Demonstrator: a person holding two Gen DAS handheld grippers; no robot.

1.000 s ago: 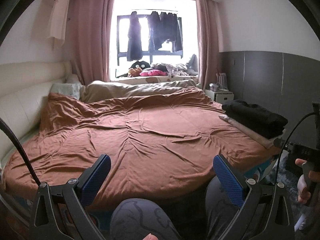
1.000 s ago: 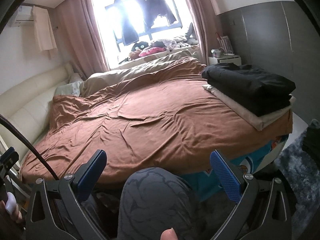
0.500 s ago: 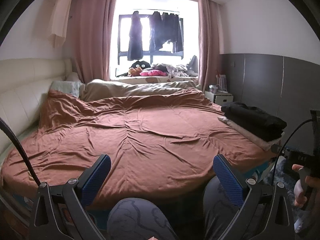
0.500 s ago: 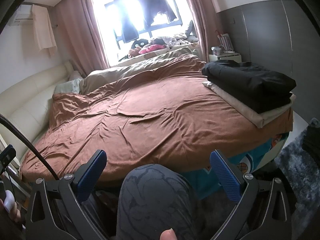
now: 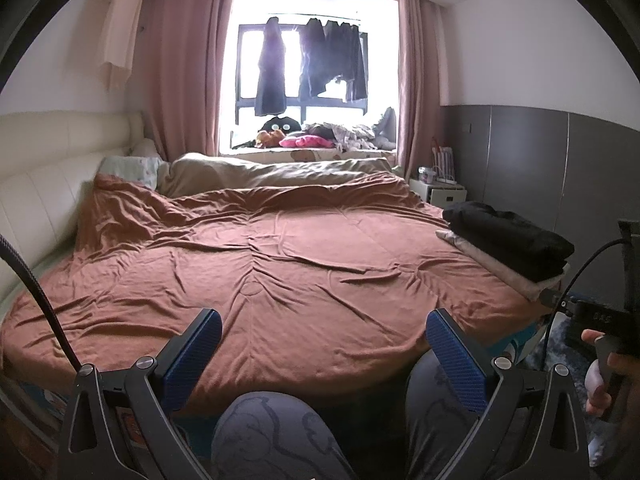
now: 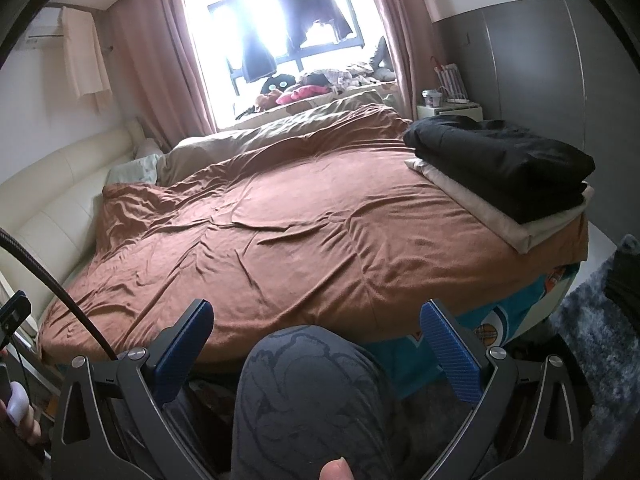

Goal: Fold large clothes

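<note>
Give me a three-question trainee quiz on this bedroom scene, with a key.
1. True or false: the left claw is shut on cloth.
2. What lies directly under the folded black garment at the bed's right edge? A) a folded beige cloth B) a pillow C) a pink toy
3. Fill in: the brown blanket lies ______ across the bed.

Key: 1 false, both it and the right claw are open and empty. 2 A, the folded beige cloth. 3 spread out.
</note>
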